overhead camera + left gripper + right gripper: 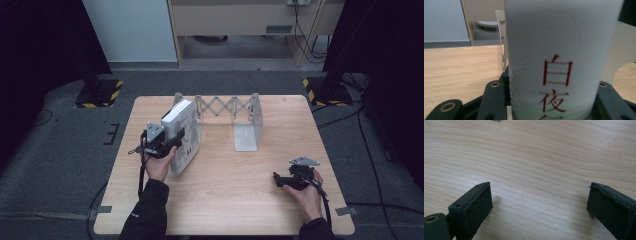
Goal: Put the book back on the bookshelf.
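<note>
High view, my left gripper (172,140) clamped on the white book (183,134), held upright near the table's (225,200) left edge beside the folding metal rack (235,117), my right gripper (280,181) resting with jaws apart.

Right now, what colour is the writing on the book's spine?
Red, on the white book; the left gripper view shows it best.

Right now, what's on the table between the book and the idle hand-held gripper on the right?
Nothing: in the high view, bare table runs from the book to the right hand-held gripper.
</note>
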The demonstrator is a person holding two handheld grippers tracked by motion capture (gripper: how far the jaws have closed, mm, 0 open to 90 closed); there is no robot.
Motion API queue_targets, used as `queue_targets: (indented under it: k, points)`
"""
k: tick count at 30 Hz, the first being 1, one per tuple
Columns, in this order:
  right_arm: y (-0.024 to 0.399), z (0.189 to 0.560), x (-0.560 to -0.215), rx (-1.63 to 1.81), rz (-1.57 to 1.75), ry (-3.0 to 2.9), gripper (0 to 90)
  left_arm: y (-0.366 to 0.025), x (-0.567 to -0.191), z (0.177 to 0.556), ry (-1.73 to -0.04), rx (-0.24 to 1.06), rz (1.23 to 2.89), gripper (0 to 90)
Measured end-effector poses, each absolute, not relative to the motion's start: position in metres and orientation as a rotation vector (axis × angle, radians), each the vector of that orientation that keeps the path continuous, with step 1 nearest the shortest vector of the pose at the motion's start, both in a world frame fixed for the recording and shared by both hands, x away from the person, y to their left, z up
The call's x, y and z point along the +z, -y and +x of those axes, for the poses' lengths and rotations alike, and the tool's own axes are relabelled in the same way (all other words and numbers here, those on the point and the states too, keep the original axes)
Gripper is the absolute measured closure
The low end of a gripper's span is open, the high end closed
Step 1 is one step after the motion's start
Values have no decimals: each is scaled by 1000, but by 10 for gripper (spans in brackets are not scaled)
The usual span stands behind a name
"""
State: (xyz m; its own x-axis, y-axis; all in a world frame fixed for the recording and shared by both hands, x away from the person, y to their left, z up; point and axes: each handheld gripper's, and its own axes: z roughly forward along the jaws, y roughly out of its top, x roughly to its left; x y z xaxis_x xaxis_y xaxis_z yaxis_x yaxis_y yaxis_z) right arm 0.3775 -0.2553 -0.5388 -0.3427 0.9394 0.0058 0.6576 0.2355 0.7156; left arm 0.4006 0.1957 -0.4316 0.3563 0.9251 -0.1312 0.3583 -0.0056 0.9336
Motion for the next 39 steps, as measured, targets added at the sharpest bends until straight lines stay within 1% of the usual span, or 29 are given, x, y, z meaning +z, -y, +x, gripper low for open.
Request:
queue_targets:
  k: [9,11,14,21,35,39]
  points:
    - [255,377,-539,884,1463,-2085,63,-198,-447,379,-1212,668,1606,513]
    - [255,377,-539,884,1463,-2084,63,-198,-451,378,-1203,677,1590,513]
    - [255,378,-539,883,1463,-2086,63,-196,-451,380,-1204,689,1587,513]
    - [255,378,-539,883,1461,-2088,63,-186,-455,388,-1191,765,1572,514]
    - [255,378,-539,881,1463,-2088,60,-184,-459,409,-1180,794,1532,513]
    - [255,378,-539,881,1463,-2088,60,-180,-459,414,-1185,807,1542,510]
